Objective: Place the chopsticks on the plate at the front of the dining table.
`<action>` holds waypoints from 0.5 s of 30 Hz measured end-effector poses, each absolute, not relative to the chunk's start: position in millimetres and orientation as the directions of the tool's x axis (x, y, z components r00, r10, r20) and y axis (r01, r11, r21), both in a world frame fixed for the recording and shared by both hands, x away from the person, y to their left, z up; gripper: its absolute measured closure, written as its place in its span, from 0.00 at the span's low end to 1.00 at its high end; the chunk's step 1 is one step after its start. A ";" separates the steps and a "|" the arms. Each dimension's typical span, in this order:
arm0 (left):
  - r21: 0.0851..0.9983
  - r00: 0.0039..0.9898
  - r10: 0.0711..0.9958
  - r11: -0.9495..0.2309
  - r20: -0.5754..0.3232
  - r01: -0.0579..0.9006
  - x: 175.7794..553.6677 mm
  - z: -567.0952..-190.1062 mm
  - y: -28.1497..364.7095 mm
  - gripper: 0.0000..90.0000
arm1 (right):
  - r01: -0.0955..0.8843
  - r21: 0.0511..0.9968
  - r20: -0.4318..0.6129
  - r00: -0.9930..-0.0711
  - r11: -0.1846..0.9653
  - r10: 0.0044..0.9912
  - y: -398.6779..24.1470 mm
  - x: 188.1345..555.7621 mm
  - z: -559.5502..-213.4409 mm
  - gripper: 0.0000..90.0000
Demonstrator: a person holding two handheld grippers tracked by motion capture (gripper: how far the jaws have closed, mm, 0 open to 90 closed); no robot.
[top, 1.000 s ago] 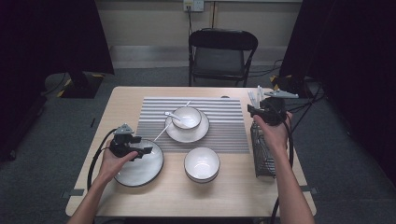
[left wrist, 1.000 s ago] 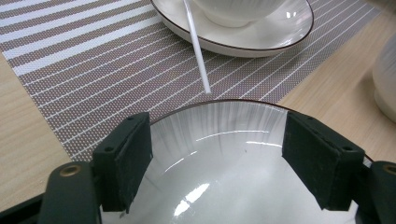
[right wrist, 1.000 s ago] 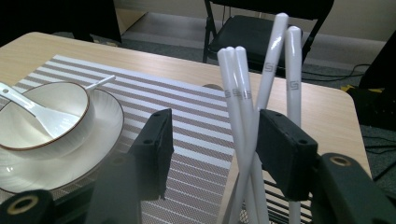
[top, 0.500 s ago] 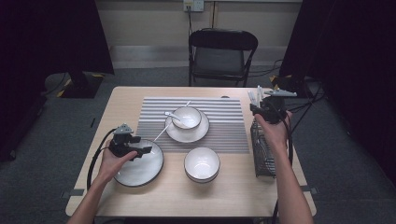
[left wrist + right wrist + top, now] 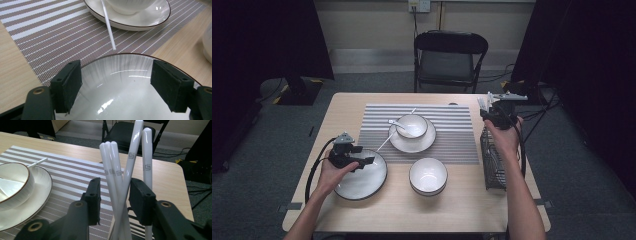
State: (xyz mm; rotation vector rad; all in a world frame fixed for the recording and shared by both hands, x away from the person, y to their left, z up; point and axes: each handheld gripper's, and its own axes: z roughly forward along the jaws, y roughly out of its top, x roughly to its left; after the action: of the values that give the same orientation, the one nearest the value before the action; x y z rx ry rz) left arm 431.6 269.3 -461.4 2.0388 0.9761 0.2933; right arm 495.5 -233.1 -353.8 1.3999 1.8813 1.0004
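Closing right gripper [image 5: 113, 202] on white chopsticks [image 5: 125, 180] standing in wire basket [image 5: 494, 160] at mat's right — jaws narrowing, pads not yet pressing. Centre bundle, squeeze evenly, lift straight. Left gripper [image 5: 115, 86] spread over plate [image 5: 125, 100] — idle.

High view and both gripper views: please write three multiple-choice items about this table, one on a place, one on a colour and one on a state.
1. Where does the wire basket stand?
A on the placemat
B at the table's right edge
C on the chair
2. What colour are the chopsticks in it?
A black
B red
C white
3. How are the left gripper's jaws?
A shut on a spoon
B open above the dark-rimmed plate
C shut on a bowl

Key: B, the high view shows it by that edge; C, the right gripper view shows them glossy white; B, the left gripper view shows both pads wide apart over the plate.
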 end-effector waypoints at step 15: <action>0.770 0.670 0.731 -0.353 -0.127 0.531 431.5 -461.1 269.0 0.28 | 0.519 0.835 -0.005 -0.321 0.181 0.947 -232.7 494.2 -354.7 0.91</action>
State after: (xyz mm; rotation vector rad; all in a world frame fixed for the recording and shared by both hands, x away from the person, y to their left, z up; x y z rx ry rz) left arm 431.5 269.0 -461.1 2.0438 0.9742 0.3019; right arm 494.2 -232.7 -354.7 1.3735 1.9222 1.0311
